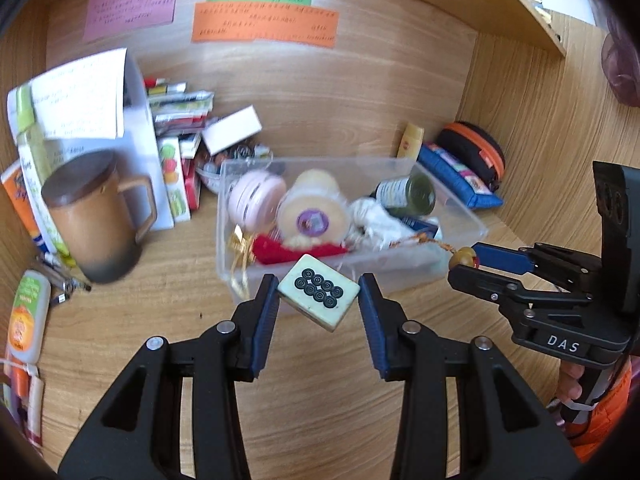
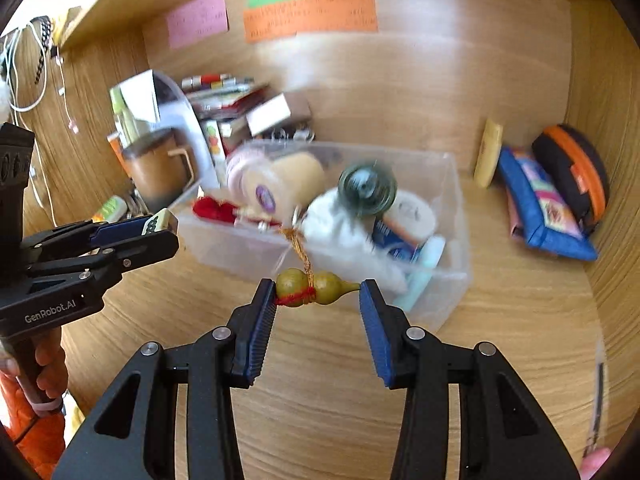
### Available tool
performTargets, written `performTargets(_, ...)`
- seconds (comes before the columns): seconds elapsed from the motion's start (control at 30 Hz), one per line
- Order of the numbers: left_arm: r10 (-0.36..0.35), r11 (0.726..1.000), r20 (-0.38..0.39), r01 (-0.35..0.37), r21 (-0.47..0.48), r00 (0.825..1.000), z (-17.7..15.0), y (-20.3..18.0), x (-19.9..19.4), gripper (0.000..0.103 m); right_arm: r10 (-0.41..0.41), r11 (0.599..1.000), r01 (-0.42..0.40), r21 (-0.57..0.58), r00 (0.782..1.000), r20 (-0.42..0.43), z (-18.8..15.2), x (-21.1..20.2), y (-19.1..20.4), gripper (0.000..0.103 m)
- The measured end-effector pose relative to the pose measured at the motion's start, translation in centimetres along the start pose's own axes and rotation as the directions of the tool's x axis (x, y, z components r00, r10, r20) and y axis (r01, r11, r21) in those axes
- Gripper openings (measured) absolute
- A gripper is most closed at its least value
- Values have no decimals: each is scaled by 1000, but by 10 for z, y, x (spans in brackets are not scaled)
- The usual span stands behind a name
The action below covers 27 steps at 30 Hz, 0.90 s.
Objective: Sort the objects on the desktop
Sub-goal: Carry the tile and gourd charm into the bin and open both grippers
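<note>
Left gripper (image 1: 318,300) clamps pale eight-dot mahjong tile (image 1: 319,296); right gripper (image 2: 318,294) clamps small olive-green gourd charm (image 2: 316,287), both near clear plastic bin (image 1: 320,270).

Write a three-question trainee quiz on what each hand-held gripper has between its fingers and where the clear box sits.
1. True or false: the mahjong tile sits between the left hand-held gripper's fingers.
2. What lies between the right hand-held gripper's fingers: A) gourd charm B) brown mug C) blue pouch?
3. Fill in: the gourd's cord leads back into the clear plastic ____.

Key: 1 true; 2 A; 3 box.
</note>
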<state>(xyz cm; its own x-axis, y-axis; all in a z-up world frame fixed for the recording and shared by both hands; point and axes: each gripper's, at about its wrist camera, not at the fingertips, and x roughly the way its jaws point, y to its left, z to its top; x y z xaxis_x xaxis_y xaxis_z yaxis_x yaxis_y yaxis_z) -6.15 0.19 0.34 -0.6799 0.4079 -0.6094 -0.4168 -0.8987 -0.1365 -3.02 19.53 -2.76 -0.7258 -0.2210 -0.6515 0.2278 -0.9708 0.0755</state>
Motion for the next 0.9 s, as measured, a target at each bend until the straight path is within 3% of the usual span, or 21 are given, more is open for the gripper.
performTargets(0.23,-9,1000,17,9,29,1000,22,-11,9,40,-32,999,31,34,999,15,20,14,-22,39)
performTargets(0.47,-34,999,-30,35,28,999,36,-13,40,40,-42,998,41,48,999,2,30,29,-40,39)
performTargets(0.9,-5,1000,-99,7,24,995,33,-11,72,40,-30,999,31,25,999,-33,34,47,-40,40)
